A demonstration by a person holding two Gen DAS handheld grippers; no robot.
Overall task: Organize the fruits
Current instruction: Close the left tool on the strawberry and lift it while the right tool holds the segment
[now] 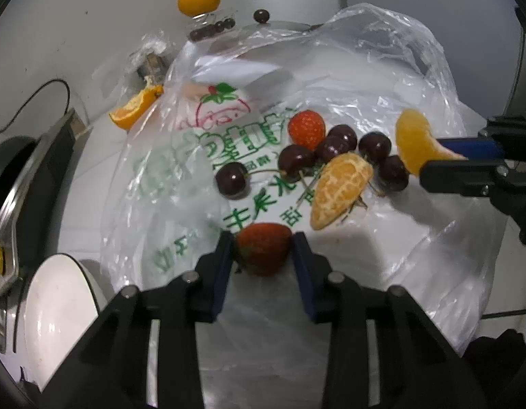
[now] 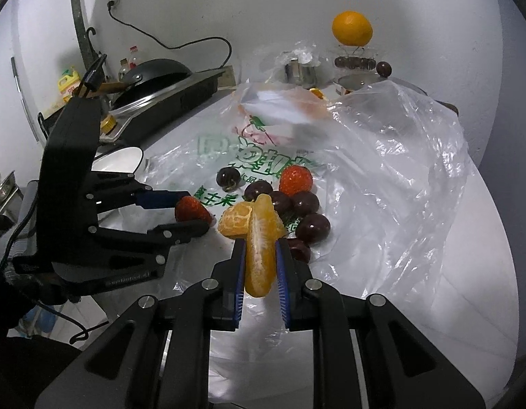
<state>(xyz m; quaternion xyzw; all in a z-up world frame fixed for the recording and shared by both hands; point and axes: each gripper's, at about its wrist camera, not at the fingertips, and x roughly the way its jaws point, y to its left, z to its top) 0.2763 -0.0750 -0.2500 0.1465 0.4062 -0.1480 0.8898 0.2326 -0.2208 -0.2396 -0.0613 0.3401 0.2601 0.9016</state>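
Right wrist view: right gripper (image 2: 261, 266) pinches an orange segment (image 2: 261, 238) nearest; left gripper (image 1: 263, 250) clamps a strawberry (image 1: 263, 252) on the bag (image 2: 382, 177) over the white counter (image 2: 467, 289). Cherries (image 2: 304, 214) lie beyond, a stove (image 2: 167, 102) far left, an orange (image 2: 352, 28) by the wall.

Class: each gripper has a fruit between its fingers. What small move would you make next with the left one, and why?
Probably lift the left gripper straight up. Its pads already sit against both sides of the strawberry, which rests on the plastic bag; the right gripper already holds its orange segment clear.
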